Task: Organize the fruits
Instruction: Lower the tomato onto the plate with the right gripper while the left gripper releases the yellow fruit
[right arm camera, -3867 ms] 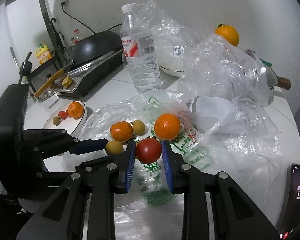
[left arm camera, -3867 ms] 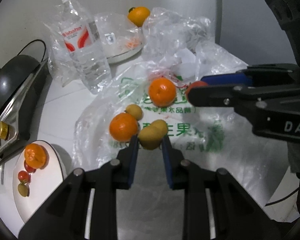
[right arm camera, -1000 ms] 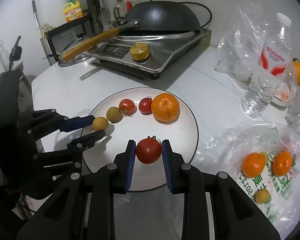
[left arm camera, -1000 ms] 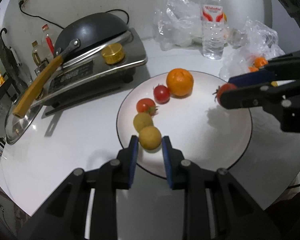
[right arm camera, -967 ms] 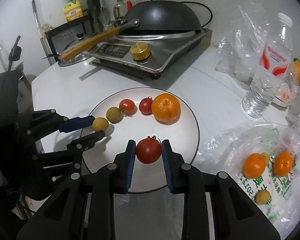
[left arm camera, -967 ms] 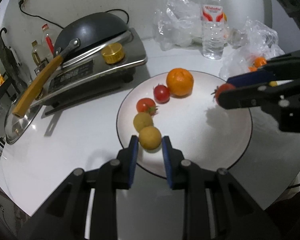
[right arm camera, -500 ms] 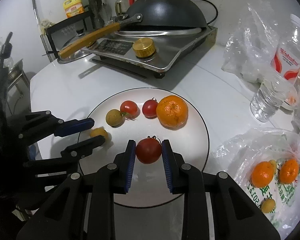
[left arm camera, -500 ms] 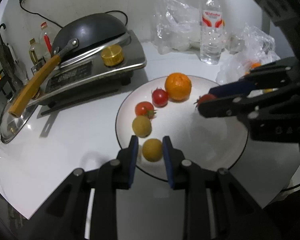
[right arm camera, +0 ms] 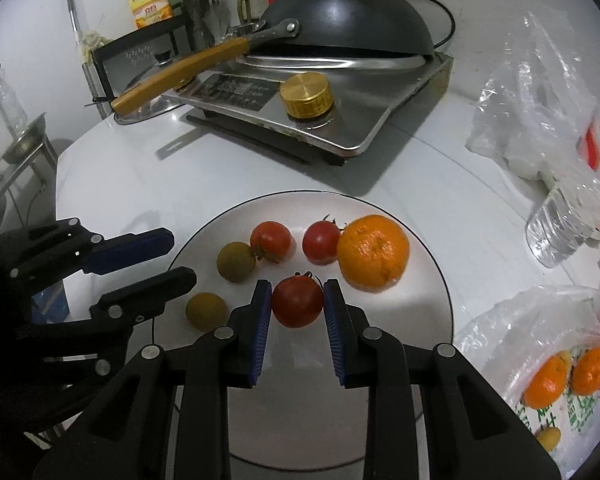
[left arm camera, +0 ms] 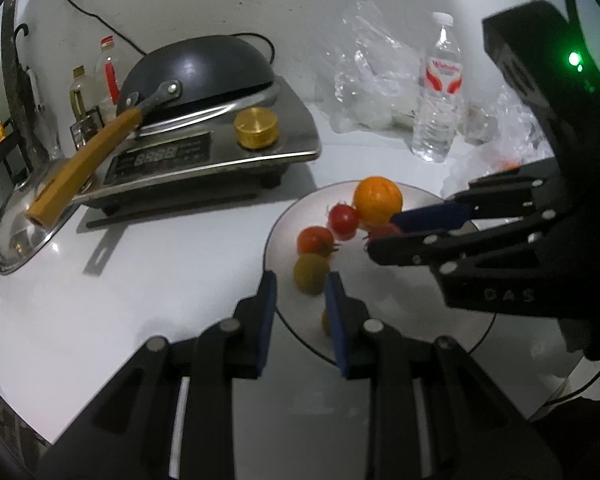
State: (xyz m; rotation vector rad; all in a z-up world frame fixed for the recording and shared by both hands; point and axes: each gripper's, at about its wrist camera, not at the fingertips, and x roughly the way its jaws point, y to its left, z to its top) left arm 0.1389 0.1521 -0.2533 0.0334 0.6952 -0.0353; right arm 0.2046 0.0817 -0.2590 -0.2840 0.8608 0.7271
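A white plate [right arm camera: 384, 364] holds an orange [right arm camera: 374, 254], two red tomatoes [right arm camera: 271, 238], a yellow-green fruit [right arm camera: 236, 261] and a small yellow fruit [right arm camera: 206, 311] near its left rim. My right gripper [right arm camera: 297, 286] is shut on a third red tomato [right arm camera: 298, 306], low over the plate just in front of that row. My left gripper [right arm camera: 182, 258] hangs over the plate's left rim, its jaws at a narrow gap with nothing between them. In the left wrist view the small yellow fruit [left arm camera: 325, 322] peeks out behind a finger [left arm camera: 336, 312]. The right gripper [left arm camera: 384, 234] reaches in beside the orange [left arm camera: 377, 200].
An induction cooker [right arm camera: 352, 120] with a black wok [right arm camera: 340, 20] and a gold knob [right arm camera: 306, 96] stands behind the plate. A water bottle [left arm camera: 438, 92] and crumpled plastic bags [left arm camera: 372, 68] are at the back right. A printed bag [right arm camera: 580, 404] with more oranges lies right.
My left gripper has drawn back and up off the small yellow fruit, which now lies loose on the plate. My right gripper has carried its tomato closer to the row of fruit.
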